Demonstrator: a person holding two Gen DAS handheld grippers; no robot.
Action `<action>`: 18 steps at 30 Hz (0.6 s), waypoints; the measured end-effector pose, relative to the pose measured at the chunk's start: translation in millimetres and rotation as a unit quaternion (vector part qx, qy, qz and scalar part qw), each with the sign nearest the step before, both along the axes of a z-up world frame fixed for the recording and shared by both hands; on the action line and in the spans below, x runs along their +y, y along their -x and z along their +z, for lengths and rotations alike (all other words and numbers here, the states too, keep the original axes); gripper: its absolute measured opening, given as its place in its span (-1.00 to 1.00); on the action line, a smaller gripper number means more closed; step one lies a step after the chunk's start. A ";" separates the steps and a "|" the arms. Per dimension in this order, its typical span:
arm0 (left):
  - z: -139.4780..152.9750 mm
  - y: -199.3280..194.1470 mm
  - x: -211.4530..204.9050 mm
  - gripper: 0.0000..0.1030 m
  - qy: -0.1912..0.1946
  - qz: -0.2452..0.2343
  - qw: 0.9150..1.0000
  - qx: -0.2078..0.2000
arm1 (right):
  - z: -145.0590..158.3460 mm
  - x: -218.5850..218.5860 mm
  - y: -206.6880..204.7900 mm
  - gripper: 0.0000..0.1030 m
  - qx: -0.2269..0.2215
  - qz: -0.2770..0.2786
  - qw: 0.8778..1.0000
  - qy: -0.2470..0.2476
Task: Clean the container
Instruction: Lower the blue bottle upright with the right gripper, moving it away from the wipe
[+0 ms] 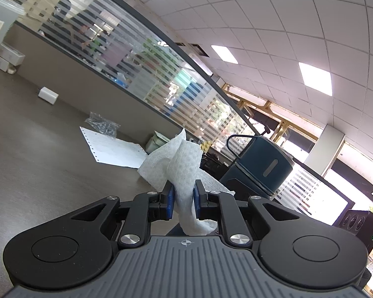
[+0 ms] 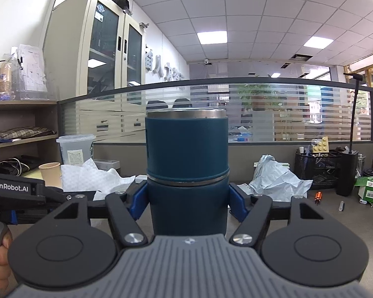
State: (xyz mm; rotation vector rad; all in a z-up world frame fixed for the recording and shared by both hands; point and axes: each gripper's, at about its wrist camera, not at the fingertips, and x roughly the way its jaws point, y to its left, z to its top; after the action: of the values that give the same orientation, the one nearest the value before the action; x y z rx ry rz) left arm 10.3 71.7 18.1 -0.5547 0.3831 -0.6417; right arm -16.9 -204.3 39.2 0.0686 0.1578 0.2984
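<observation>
The grey tabletop (image 2: 298,213) carries clutter behind. The dark blue container (image 2: 187,171) stands upright, open-topped, clamped at its lower body between the right gripper (image 2: 187,198) fingers. The left gripper (image 1: 183,200) fingers pinch a white paper towel (image 1: 184,168) beside the container.

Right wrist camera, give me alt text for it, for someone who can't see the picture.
The right gripper clamps an upright dark blue container with a bare metal rim, lid off. Behind it on the grey desk lie a crumpled white paper towel, a paper cup and a black mesh organizer.
</observation>
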 end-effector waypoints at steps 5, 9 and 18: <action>0.0 1.4 -1.1 -0.61 -0.001 -0.004 1.000 -0.002 | 1.1 -9.8 -3.5 0.35 0.000 0.045 0.999 0.001; 0.0 0.8 -2.6 -0.57 0.000 -0.011 1.000 -0.005 | 1.7 -23.7 -8.9 0.35 -0.001 0.105 0.995 0.000; 1.1 1.8 -9.0 -0.56 -0.003 -0.027 1.000 -0.014 | 7.7 -42.1 -22.2 0.35 0.006 0.206 0.979 0.002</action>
State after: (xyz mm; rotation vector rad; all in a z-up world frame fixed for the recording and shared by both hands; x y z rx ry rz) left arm 8.5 62.7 19.2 -0.5308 0.3743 -0.6992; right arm 5.3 -246.4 46.9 0.0323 0.1850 0.7110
